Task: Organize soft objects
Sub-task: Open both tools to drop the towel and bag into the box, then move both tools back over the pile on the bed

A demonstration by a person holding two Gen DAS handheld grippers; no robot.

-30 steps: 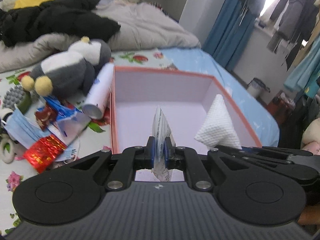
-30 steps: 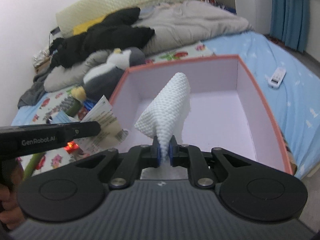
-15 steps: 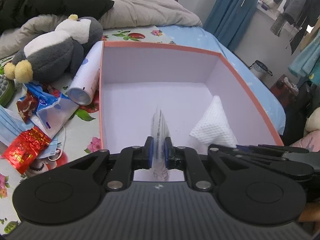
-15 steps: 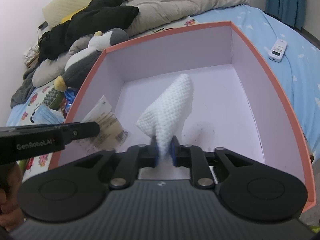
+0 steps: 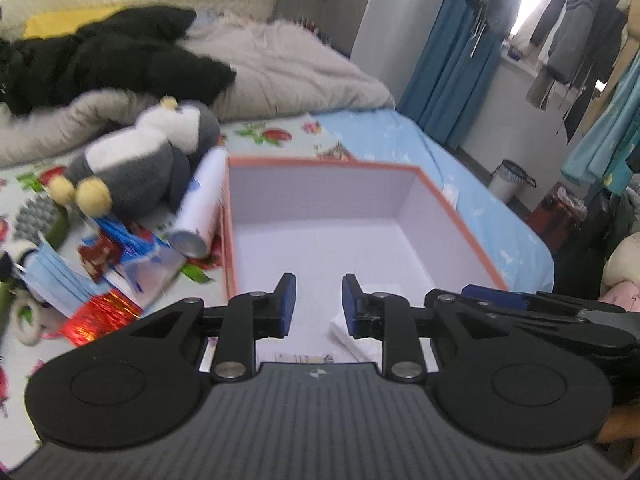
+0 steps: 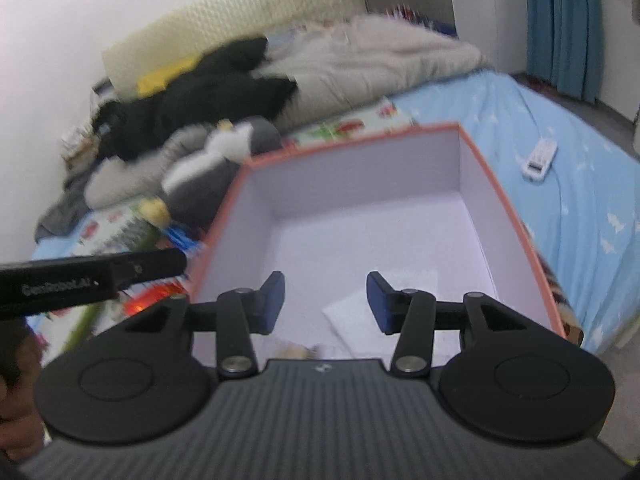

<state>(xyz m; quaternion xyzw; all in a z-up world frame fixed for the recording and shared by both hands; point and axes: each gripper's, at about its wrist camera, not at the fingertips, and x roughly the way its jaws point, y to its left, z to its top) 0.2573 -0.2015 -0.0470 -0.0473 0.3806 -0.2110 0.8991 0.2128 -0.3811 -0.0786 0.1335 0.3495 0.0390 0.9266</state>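
Left wrist view first: the left gripper has just been opening, its blue pads parted with nothing between them, and it hangs over the near end of the box. That box, salmon-edged with pale lilac inside, sits on the bed. Inside it, at six o'clock, a white textured cloth lies flat on the floor of the box, and a printed paper packet peeks out just beside it, mostly hidden behind the gripper body; its print is too small to read. The rest of the box is bare. At nine o'clock from the box lies a white spray can, touching the box wall, with a grey and white plush penguin behind it. Further toward eight o'clock, a blue face mask and a shiny red wrapper lie in a heap.

Now the right wrist view: the right gripper has also just been opening, pads well apart, empty. Below it the white cloth lies on the box floor at six o'clock. At nine o'clock the left gripper juts in, with "GenRobot.AI" in white lettering on its side. A white remote rests on the blue sheet at two o'clock.
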